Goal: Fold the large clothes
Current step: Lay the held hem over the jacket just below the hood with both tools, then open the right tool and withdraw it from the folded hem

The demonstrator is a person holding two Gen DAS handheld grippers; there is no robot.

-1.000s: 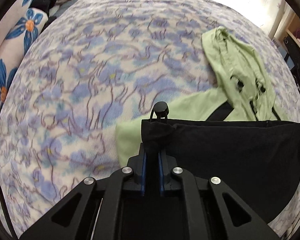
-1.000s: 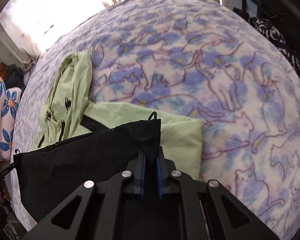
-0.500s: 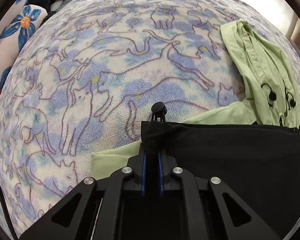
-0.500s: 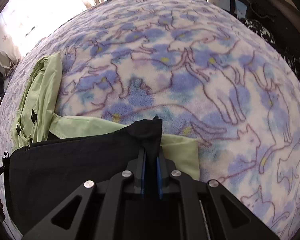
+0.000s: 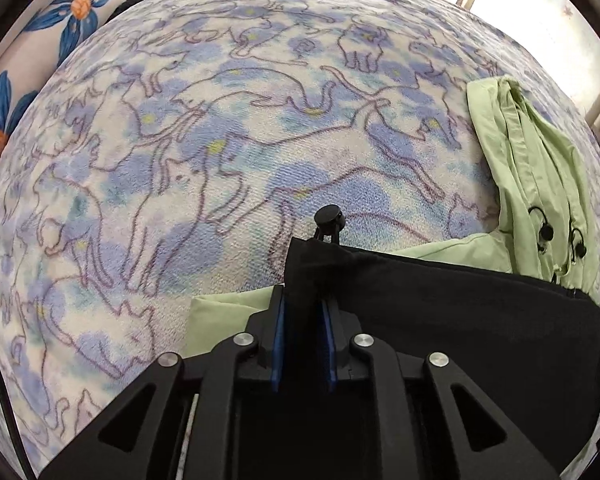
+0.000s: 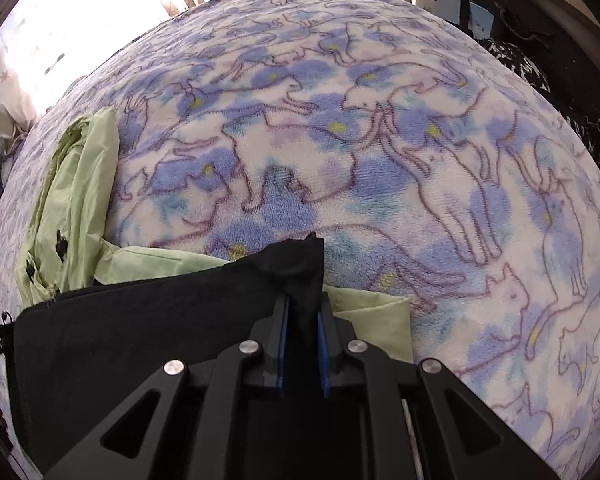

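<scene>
A light green jacket with a black lining lies on the bed; its green hood (image 5: 528,168) lies far right in the left wrist view and far left in the right wrist view (image 6: 76,196). The black lining side of the hem (image 5: 460,312) is stretched between both grippers. My left gripper (image 5: 302,312) is shut on the hem's left corner, where a black cord stopper (image 5: 329,216) sticks up. My right gripper (image 6: 302,312) is shut on the hem's right corner (image 6: 300,260). Green fabric (image 6: 372,312) shows under the lifted hem.
A fleece blanket with blue and purple cats (image 5: 220,140) covers the bed. A white pillow with blue flowers (image 5: 40,40) lies at the left edge. Dark furniture and black-and-white cloth (image 6: 540,72) stand at the right. A bright window (image 6: 80,20) is behind.
Both grippers have carried the black hem forward over the green body, toward the hood. More of the green fabric is covered, and the hood sits closer to the hem.
</scene>
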